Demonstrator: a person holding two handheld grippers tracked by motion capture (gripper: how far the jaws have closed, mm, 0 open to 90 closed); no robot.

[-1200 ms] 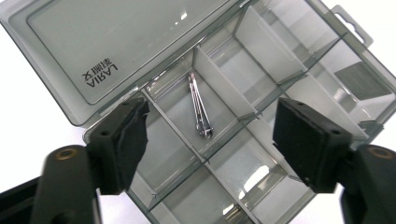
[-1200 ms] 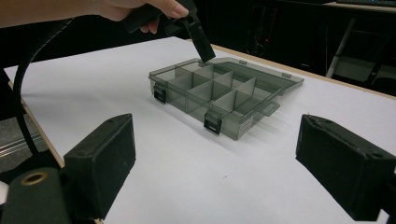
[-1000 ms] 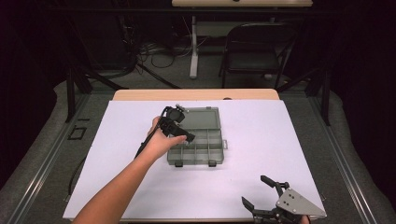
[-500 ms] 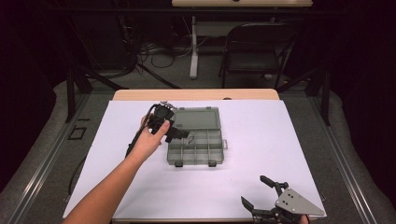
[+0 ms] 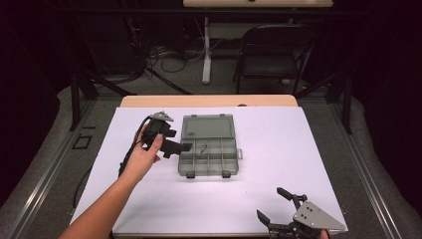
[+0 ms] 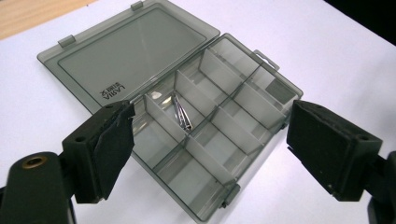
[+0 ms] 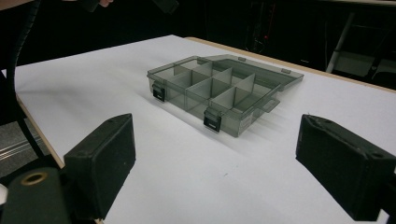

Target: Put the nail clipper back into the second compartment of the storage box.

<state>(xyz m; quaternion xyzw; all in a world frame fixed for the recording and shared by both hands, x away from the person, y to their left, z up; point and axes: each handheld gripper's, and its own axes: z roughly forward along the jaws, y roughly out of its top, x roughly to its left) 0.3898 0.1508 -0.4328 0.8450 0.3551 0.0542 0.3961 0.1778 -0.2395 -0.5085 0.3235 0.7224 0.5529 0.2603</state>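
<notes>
The white desk (image 5: 259,199) is evenly, brightly lit while the room behind falls dark. The clear box (image 7: 219,95) throws a soft shadow; near pads blur slightly.

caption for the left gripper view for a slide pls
Open left tongs above an open grey compartment box, lid laid flat, with thin metal pieces in one compartment.

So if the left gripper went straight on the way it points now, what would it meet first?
Probably the open compartment box: the left gripper, jaws wide, aims at its divided tray, near the cell holding small metal clips. Depth is hard to judge.
</notes>
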